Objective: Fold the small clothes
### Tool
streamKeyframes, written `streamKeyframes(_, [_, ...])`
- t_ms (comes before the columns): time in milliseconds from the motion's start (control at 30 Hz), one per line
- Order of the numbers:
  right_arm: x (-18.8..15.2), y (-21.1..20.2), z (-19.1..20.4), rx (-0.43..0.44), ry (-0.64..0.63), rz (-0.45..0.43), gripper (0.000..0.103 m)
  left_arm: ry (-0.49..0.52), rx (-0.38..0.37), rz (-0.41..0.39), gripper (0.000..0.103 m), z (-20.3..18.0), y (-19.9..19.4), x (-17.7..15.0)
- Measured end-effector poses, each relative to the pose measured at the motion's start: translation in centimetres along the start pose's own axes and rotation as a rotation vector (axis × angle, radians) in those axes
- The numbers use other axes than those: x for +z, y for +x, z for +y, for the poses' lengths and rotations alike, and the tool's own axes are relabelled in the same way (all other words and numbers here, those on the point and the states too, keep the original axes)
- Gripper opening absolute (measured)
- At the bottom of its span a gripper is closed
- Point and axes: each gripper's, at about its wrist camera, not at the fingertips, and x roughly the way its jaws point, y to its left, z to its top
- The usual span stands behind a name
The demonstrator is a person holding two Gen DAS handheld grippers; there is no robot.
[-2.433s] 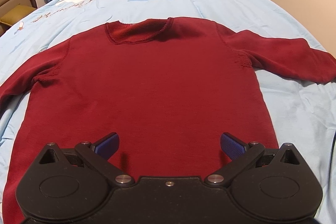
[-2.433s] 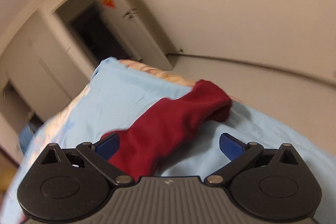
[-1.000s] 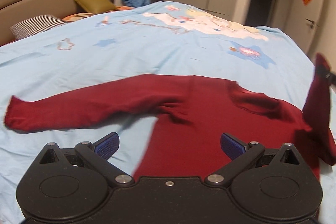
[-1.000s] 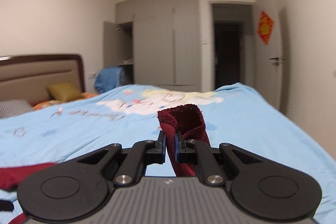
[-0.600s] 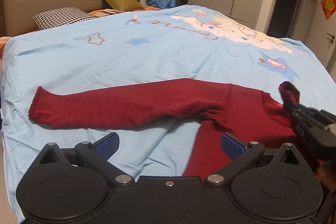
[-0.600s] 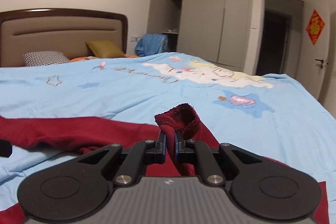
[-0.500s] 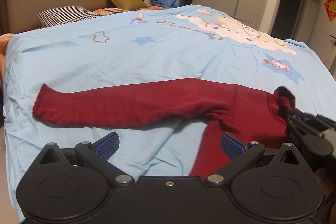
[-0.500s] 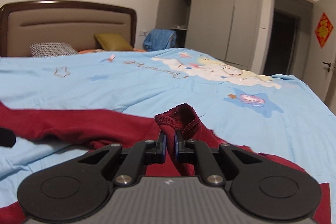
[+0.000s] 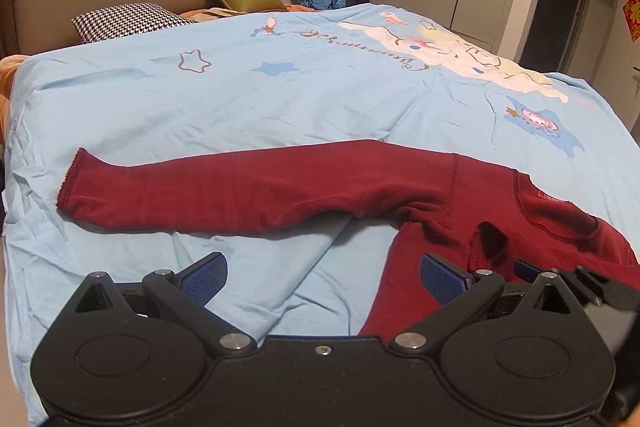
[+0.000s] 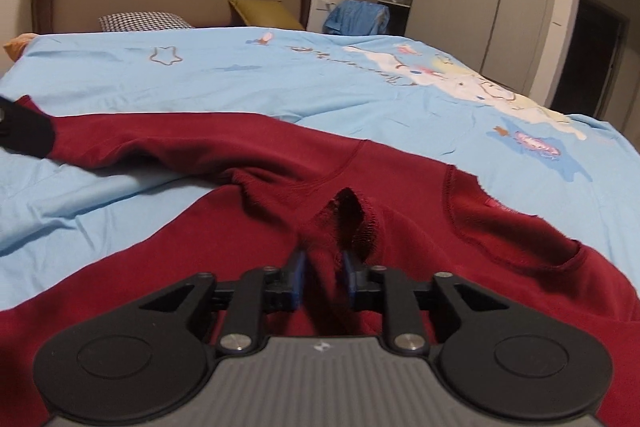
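Red sweater (image 9: 460, 203) lies spread on bed (image 9: 280, 99), body beneath both grippers. Left gripper (image 9: 322, 273): jaws wide apart, empty; long sleeve (image 9: 224, 189) stretches ahead, leftward of jaws. Right gripper (image 10: 322, 277): jaws nearly closed, sleeve cuff (image 10: 352, 219) between blue pads (image 10: 296, 277), laid over sweater chest; whether pads press cloth, cannot tell.

dark red sweater (image 9: 248, 193), light-blue bedsheet (image 9: 280, 107)
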Motion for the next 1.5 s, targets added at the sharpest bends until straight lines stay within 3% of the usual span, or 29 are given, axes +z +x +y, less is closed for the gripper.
streamKeyframes(33, [-0.3,-0.5,0.1,0.014,-0.002,-0.003,0.051,-0.001,-0.004,0.002,0.102,-0.2,0.2,-0.1])
streamKeyframes(100, [-1.1,-2.1,0.1,0.035,0.001,-0.016,0.058,-0.004,-0.017,0.009,0.102,-0.6,0.7,-0.1])
streamKeyframes(267, [-3.4,-7.4,-1.8,0.06,0.063,-0.059,0.089,0.015,-0.1,0.019,0.102,-3.0,2.8,-0.6])
streamKeyframes(467, [-6.7,-13.0,-8.4,-0.055,0.24,-0.091,0.103,0.099,-0.229,0.015,0.102,-8.4,6.0,-1.2])
streamKeyframes(567, [-8.3,-14.3,-12.6,-0.169,0.329,-0.08,0.103,0.125,-0.242,0.001,0.102,-10.6,7.7,-1.4])
streamKeyframes(667, [-9.7,-14.8,-17.0,-0.245,0.434,-0.07,0.103,0.14,-0.23,0.007,0.092,-11.8,9.3,-1.6])
streamKeyframes(800, [-11.3,-13.9,-23.2,-0.271,0.629,-0.072,0.095,0.153,-0.156,0.028,0.088,-12.3,11.0,-1.8])
streamKeyframes(867, [-11.8,-13.1,-25.8,-0.273,0.708,-0.074,0.083,0.147,-0.126,0.048,0.084,-11.8,11.6,-1.9])
streamKeyframes(1000, [-13.0,-11.1,-29.9,-0.259,0.821,-0.059,0.072,0.14,-0.101,0.06,0.082,-11.1,12.5,-2.3])
streamKeyframes(1033, [-13.3,-10.6,-30.6,-0.252,0.845,-0.055,0.062,0.147,-0.096,0.056,0.082,-11.2,12.6,-2.4])
streamKeyframes(1067, [-13.5,-10.3,-31.2,-0.25,0.867,-0.05,0.039,0.155,-0.091,0.054,0.08,-11.2,12.6,-2.5])
streamKeyframes(1100, [-13.8,-10.1,-31.7,-0.253,0.882,-0.044,0.023,0.161,-0.084,0.049,0.078,-11.2,12.5,-2.6])
streamKeyframes(1133, [-13.9,-10.1,-31.9,-0.257,0.883,-0.043,0.012,0.166,-0.077,0.042,0.077,-11.3,12.5,-2.8])
streamKeyframes(1167, [-13.8,-10.3,-31.7,-0.258,0.866,-0.057,0.009,0.169,-0.072,0.037,0.075,-11.3,12.5,-2.9])
streamKeyframes(1300, [-12.4,-11.1,-29.6,-0.355,0.683,-0.061,0.008,0.181,-0.063,0.032,0.075,-11.2,12.6,-3.2])
streamKeyframes(1400, [-12.7,-10.9,-29.4,-0.345,0.694,-0.032,0.011,0.184,-0.065,0.025,0.075,-11.2,12.7,-3.4])
streamKeyframes(1467, [-13.1,-11.7,-29.2,-0.34,0.716,-0.042,0.027,0.185,-0.067,0.015,0.077,-11.1,12.8,-3.6])
streamKeyframes(1500, [-13.4,-12.5,-29.0,-0.338,0.718,-0.051,0.028,0.185,-0.068,0.01,0.077,-11.0,12.8,-3.8])
